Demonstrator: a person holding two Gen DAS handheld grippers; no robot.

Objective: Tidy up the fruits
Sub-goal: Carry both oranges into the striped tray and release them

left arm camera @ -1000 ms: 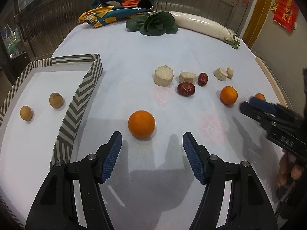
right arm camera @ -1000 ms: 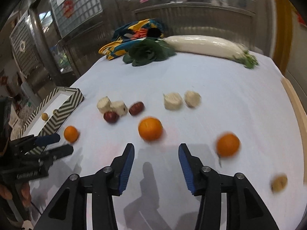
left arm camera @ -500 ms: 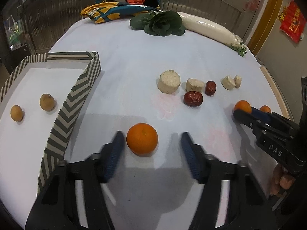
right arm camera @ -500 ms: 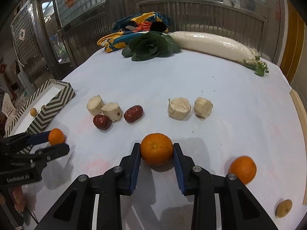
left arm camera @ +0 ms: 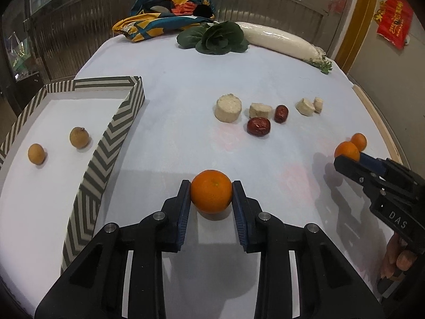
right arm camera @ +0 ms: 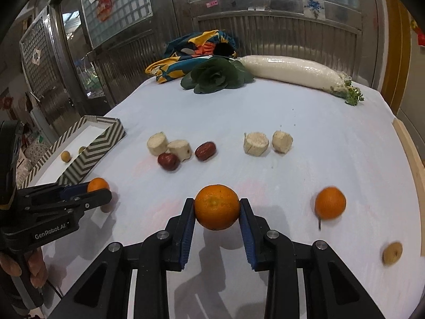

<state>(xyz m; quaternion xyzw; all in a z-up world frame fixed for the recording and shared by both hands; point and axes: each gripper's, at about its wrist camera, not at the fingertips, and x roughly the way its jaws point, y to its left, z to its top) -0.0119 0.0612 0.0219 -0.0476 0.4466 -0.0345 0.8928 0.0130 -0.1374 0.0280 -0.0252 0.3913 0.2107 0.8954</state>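
My left gripper [left arm camera: 211,196] is shut on an orange [left arm camera: 211,194] that rests low over the white table. My right gripper [right arm camera: 217,208] is shut on a second orange [right arm camera: 216,206] and holds it slightly above the cloth. A third orange [right arm camera: 330,202] and a small brown longan [right arm camera: 392,253] lie on the table to the right. The striped tray [left arm camera: 117,122] at the left holds two longans [left arm camera: 79,137]. The left gripper also shows in the right wrist view [right arm camera: 98,190], the right gripper in the left wrist view [left arm camera: 348,159].
Two red dates [left arm camera: 258,126] and several pale cut root pieces [left arm camera: 228,107] lie mid-table. A green leafy vegetable [left arm camera: 217,38], a long white radish [left arm camera: 281,42] and a colourful cloth [left arm camera: 162,21] lie at the far edge. A wooden table edge [right arm camera: 410,156] runs along the right.
Both grippers moved forward and closed, each on an orange. The right one has lifted its orange slightly.
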